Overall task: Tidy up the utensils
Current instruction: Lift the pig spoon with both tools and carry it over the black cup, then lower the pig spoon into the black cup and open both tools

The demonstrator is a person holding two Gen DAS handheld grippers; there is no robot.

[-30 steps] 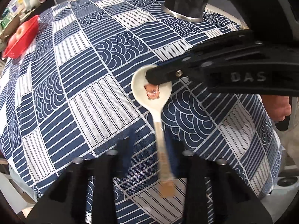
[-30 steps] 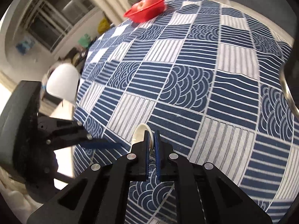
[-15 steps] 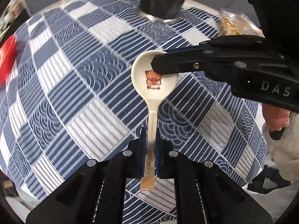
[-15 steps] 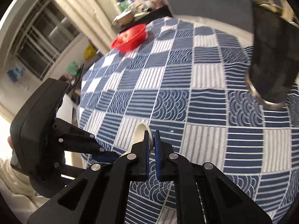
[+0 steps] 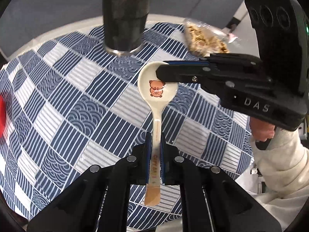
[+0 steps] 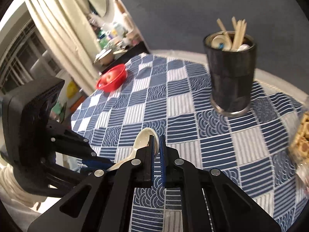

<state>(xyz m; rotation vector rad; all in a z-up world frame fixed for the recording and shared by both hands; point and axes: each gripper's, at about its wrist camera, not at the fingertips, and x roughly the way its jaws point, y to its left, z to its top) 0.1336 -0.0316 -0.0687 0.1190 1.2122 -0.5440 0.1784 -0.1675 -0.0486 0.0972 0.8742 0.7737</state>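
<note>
**Spoon gripped at both ends**

"DAS" is read on the right gripper (image 5: 164, 72), which is clenched on the rim of the spoon (image 5: 157, 96) bowl. The handle, partly lettered, is clamped in the left gripper (image 5: 155, 154). Ahead, chopsticks and spoons are held in a black cup (image 6: 230, 73). A red bowl (image 6: 112, 80) is seen clearly only from the right wrist.

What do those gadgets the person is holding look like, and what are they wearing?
Each gripper is matte black plastic with silver rivets and two fingers lined with ribbed blue pads. The right gripper has "DAS" in pale letters on its body and three round holes on top. A cream sleeve covers the arm.
</note>
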